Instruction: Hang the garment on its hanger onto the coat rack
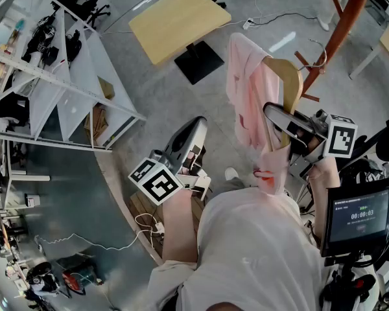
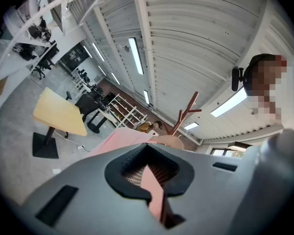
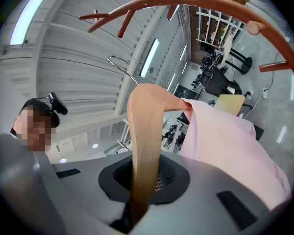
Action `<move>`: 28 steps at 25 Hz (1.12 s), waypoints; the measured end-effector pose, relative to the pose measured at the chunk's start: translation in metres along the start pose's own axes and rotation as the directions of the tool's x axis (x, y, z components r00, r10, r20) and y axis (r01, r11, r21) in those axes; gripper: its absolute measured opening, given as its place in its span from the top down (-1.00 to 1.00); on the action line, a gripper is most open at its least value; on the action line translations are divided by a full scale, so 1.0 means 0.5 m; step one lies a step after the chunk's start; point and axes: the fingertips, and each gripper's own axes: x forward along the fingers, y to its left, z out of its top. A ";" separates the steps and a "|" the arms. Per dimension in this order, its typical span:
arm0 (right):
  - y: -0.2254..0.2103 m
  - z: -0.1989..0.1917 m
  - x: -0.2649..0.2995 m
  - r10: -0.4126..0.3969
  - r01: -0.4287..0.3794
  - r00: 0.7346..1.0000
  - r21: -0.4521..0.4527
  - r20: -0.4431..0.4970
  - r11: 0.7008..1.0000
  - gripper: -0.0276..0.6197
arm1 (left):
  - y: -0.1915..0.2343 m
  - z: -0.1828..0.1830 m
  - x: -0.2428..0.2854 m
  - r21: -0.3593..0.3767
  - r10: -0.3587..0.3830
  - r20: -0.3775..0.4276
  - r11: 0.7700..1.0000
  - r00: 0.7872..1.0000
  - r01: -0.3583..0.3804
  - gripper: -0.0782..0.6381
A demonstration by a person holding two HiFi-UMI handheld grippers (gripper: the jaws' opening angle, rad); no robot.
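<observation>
A pale wooden hanger [image 1: 289,83] carries a pink garment [image 1: 249,96] that hangs down over my chest. My right gripper [image 1: 282,126] is shut on the hanger's arm. In the right gripper view the wood [image 3: 144,146] runs up out of the shut gripper [image 3: 141,192], and the wire hook [image 3: 121,64] sits just under the red-brown coat rack [image 3: 201,4]. The rack's post [image 1: 342,24] leans at the upper right, with the hook [image 1: 318,52] beside a peg. My left gripper [image 1: 196,125] is lower left; its gripper [image 2: 155,196] is shut on a strip of the pink fabric [image 2: 152,182].
A yellow table [image 1: 178,19] on a black foot stands ahead on the grey floor. White shelving [image 1: 58,76] with gear fills the left. A monitor [image 1: 356,216] on a stand is at the lower right. Cables trail on the floor.
</observation>
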 end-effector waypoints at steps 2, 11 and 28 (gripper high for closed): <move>-0.008 0.021 0.018 -0.005 0.005 1.000 -0.011 0.018 1.000 0.88 | 0.014 0.024 0.023 0.006 -0.023 -0.022 1.000 0.999 0.023 0.77; -0.015 0.121 0.068 -0.023 0.028 0.998 -0.083 0.061 0.996 0.88 | 0.032 0.061 0.096 0.002 -0.082 -0.067 0.997 0.994 0.082 0.77; 0.010 0.256 0.130 0.073 -0.066 0.996 -0.121 0.053 0.990 0.88 | 0.031 0.124 0.183 0.034 -0.113 -0.005 0.993 0.994 0.114 0.77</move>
